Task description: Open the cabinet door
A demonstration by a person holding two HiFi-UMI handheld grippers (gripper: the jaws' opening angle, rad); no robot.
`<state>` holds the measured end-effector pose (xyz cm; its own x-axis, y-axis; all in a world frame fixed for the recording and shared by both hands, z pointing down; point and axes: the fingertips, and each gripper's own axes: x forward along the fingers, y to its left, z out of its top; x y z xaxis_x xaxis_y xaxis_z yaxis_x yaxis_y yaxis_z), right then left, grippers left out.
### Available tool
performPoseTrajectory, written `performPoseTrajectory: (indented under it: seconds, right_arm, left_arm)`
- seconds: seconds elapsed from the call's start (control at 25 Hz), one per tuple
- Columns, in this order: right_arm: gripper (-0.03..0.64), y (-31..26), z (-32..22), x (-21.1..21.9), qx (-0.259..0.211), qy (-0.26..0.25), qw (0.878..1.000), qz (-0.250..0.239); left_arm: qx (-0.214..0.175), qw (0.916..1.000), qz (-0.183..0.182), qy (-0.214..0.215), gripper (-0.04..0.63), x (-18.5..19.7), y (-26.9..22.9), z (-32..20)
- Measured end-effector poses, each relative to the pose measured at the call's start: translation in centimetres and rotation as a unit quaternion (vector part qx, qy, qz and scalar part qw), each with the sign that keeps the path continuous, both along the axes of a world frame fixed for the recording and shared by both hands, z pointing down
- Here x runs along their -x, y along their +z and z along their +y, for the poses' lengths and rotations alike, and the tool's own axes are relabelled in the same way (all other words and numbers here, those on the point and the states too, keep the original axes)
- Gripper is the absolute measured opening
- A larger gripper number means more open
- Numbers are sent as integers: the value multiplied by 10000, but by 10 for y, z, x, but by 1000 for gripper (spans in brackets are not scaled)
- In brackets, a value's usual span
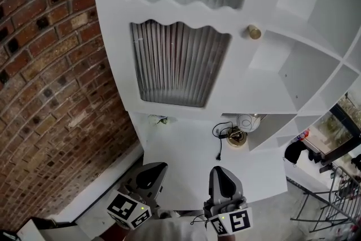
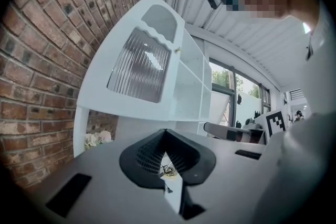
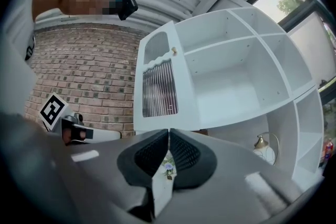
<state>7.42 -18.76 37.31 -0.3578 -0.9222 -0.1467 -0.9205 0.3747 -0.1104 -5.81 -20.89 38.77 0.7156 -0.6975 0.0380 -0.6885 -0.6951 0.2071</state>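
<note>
Door looks swung wide open, knob facing me and the shelves exposed, so I'd say it's basically done. My left gripper and right gripper hang low, well clear of it, jaws pressed together, empty.

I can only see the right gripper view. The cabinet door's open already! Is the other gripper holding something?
Observer: No. The left gripper has its jaws together with nothing between them, back from the cabinet door.
Child: I see a lamp on my right. Is it plugged in?
Observer: It seems not. In the head view its black cord lies loose on the white counter, and the plug rests there too.
</note>
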Motion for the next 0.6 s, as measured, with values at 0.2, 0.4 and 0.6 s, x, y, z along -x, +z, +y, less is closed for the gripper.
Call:
performPoseTrajectory:
  seconds: [0.2, 0.4, 0.6]
  right_arm:
    - [20, -8, -7, -1, -87, -13, 9999, -64]
    - [63, -13, -14, -3, -118, 8, 9999, -70]
    - [96, -20, -22, -4, -214, 52, 9997, -104]
  left_arm:
    - [-91, 9999, -73, 28, 11, -2, -7, -3]
    - [-141, 9999, -80, 36, 11, -3, -11, -7]
    - [-172, 9998, -57, 44, 11, -5, -13, -11]
